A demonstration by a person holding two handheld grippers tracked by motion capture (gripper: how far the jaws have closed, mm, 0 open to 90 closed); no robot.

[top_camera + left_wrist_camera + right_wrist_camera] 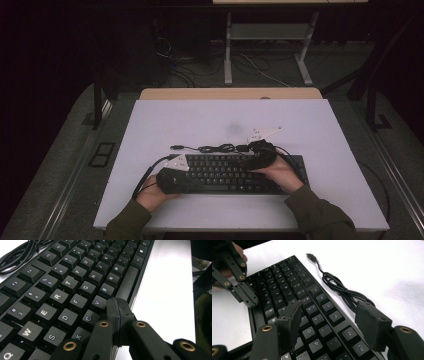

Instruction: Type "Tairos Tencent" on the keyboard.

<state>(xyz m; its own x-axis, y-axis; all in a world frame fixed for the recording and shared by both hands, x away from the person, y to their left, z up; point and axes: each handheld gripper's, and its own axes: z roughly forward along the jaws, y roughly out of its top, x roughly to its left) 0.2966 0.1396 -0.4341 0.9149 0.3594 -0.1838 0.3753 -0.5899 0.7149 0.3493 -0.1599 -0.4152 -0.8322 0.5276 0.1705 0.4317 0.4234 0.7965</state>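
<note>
Keyboard (235, 172): one, black, with one coiled cable (220, 148). Left gripper (119, 305) closed at the spacebar's end; right gripper (332, 322) open above the keys.

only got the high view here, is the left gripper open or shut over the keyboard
Observer: Shut. In the left gripper view the left gripper has its jaws pressed together, with nothing between them.
Operator: where is its tip
Observer: At the near edge of the keyboard, by the V key and the space bar.
Operator: and the right one
Observer: The right gripper is open above the keys on the P side, holding nothing.
Operator: cable plugged in
Observer: No, the plug lies loose on the table.
</note>
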